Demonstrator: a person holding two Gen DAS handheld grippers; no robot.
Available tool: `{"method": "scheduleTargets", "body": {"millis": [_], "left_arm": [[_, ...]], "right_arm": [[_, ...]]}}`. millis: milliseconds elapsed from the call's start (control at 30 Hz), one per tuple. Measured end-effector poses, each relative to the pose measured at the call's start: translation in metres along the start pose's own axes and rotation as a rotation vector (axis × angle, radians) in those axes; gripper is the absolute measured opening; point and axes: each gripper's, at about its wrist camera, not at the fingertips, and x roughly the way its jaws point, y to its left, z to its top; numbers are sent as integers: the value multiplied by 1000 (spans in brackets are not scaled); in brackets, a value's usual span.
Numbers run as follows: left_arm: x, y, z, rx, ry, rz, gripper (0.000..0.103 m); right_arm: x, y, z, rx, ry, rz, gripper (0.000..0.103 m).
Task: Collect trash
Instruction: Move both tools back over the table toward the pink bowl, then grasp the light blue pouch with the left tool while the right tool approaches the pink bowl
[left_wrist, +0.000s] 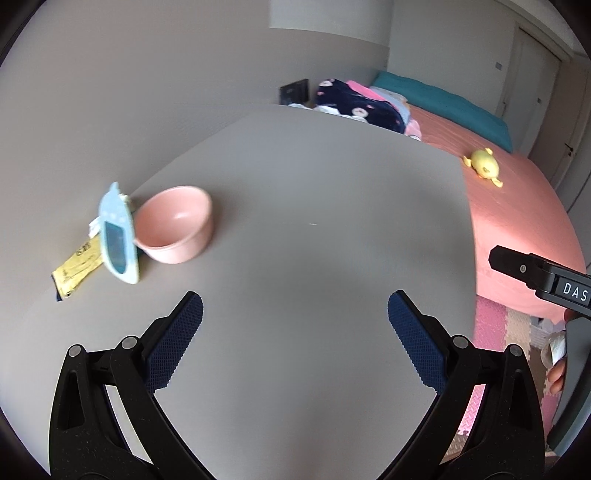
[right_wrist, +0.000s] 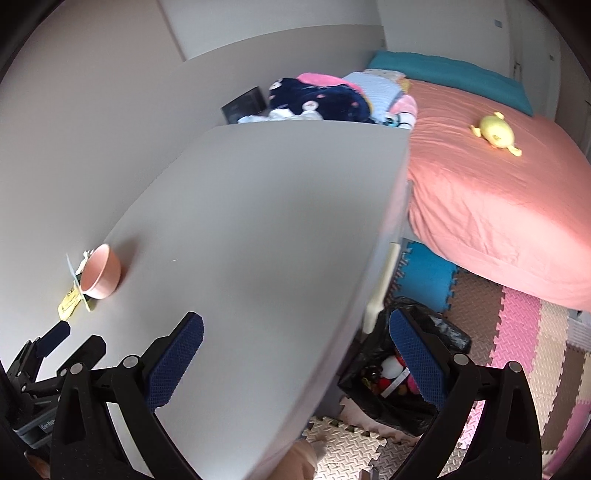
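packet (left_wrist: 75, 272) and carton (left_wrist: 119, 236) left of bowl (left_wrist: 177, 225) on table (left_wrist: 314, 258); bin bag (right_wrist: 402, 376) below its right edge.

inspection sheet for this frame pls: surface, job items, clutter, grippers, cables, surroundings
Surface: grey table, mostly bare.
Job's things: yellow wrapper lying flat at the table's far left; light blue package standing against the pink bowl; black trash bag on the floor beside the table, open, already holding items.
Clutter: small white scrap behind the blue package, too blurred to identify.
Grippers: left gripper open over the table, empty; right gripper open, empty, straddling the table edge above the bag.
Cables: nothing seen.
Surroundings: bed with yellow plush toy, pile of clothes, foam floor mats.
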Motion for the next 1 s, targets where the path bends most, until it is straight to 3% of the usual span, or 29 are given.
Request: {"method": "scheduleTargets", "body": {"millis": [333,633,1000], "left_arm": [[5,77,1,7,-30,109,97],[25,142,1,3,-10,102,97],[53,166,3,40,39,104,97]], "right_arm": [[20,64,2,-86,26,18,100],[50,123,2,-114,67,79,100],[87,199,16,-129,119,186,100]]}}
